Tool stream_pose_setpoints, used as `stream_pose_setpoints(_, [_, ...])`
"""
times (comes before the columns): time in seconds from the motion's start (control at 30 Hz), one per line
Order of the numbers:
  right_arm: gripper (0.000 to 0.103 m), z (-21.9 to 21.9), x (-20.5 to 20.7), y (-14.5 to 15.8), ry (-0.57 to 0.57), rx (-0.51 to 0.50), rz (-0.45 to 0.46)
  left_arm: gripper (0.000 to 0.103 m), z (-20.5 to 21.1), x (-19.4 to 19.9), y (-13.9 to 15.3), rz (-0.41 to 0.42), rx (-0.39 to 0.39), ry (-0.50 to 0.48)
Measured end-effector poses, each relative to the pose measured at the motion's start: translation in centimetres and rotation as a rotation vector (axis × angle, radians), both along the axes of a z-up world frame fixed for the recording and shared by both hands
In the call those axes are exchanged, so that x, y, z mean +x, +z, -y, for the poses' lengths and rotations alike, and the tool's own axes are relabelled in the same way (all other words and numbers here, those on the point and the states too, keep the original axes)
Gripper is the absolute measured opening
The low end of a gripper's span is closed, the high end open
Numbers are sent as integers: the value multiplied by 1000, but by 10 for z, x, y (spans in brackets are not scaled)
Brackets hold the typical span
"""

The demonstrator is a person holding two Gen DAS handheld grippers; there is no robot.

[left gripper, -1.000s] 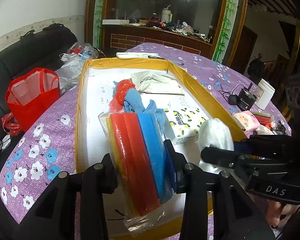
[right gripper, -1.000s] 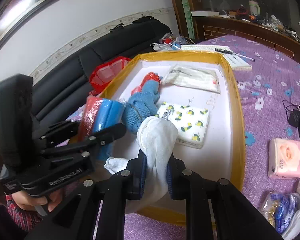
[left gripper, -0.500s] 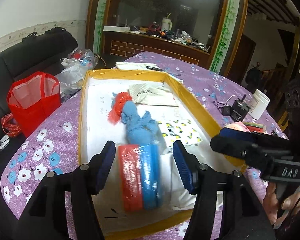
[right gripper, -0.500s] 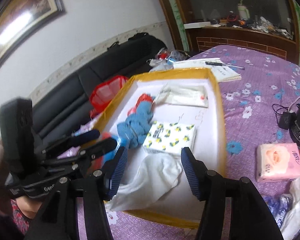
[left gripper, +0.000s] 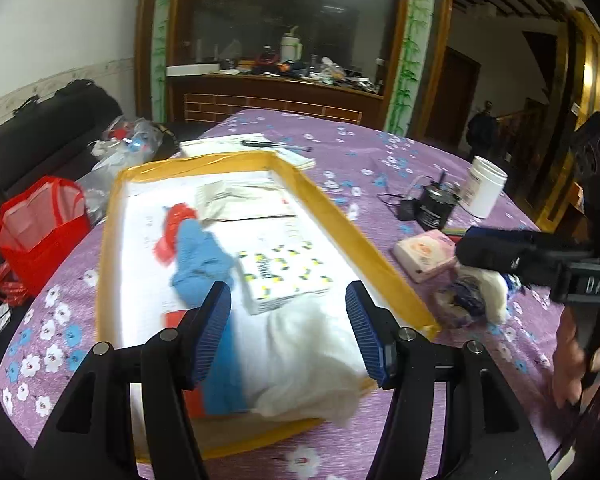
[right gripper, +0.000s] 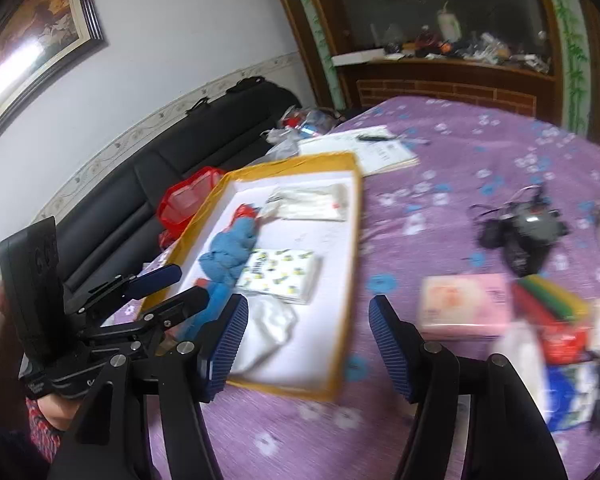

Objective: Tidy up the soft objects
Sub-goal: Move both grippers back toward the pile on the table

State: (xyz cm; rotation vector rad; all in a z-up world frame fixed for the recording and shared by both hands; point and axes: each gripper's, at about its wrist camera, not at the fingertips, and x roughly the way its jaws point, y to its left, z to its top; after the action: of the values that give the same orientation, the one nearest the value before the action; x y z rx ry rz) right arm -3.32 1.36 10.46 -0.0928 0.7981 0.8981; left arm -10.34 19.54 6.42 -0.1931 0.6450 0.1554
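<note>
A yellow-rimmed white tray (left gripper: 352, 232) (right gripper: 350, 240) holds a white cloth (left gripper: 312, 356) (right gripper: 268, 328), a red and blue sponge pack (left gripper: 216, 360) (right gripper: 212, 300), a blue and red knitted piece (left gripper: 200, 256) (right gripper: 232, 248), a lemon-print tissue pack (left gripper: 280, 276) (right gripper: 280, 276) and a beige pouch (left gripper: 240, 200) (right gripper: 312, 202). My left gripper (left gripper: 288, 332) is open and empty above the tray's near end. My right gripper (right gripper: 308, 344) is open and empty, over the tray's right rim. A pink tissue pack (left gripper: 424, 254) (right gripper: 464, 306) lies on the cloth right of the tray.
The round table has a purple flowered cloth (left gripper: 360, 152). Right of the tray lie a colourful sponge pack (right gripper: 552, 312), a plastic bag of soft items (left gripper: 472, 300), a black charger (left gripper: 432, 208) and a white jar (left gripper: 482, 192). A red bag (left gripper: 40, 232) sits on the black sofa at left.
Both grippers opened: the left let the sponge pack down into the tray, the right dropped the white cloth there. Both then pulled back, and the right swung rightward.
</note>
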Motion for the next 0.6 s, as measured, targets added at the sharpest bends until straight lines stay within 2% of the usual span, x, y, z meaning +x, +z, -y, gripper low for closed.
stream_pose_setpoints(0.17, [65, 58, 19, 11, -99, 19, 44, 59, 26, 7, 5, -6, 13, -65])
stream_pose_setpoints(0.27, [66, 96, 37, 9, -178, 40, 32, 59, 45, 16, 5, -23, 3, -119])
stream_pose_setpoints(0.37, [70, 133, 52, 4, -282, 66, 66, 59, 72, 31, 4, -51, 2, -193])
stream_pose_setpoints(0.4, [71, 143, 58, 0, -311, 88, 55, 59, 83, 38, 2, -73, -1, -229])
stream_pose_setpoints(0.47, [71, 160, 72, -8, -329, 130, -25, 58, 102, 51, -2, -117, -11, -306])
stream_pose_setpoints(0.6, [71, 170, 72, -3, -329, 166, -22, 58, 145, 76, -11, -178, 77, -399])
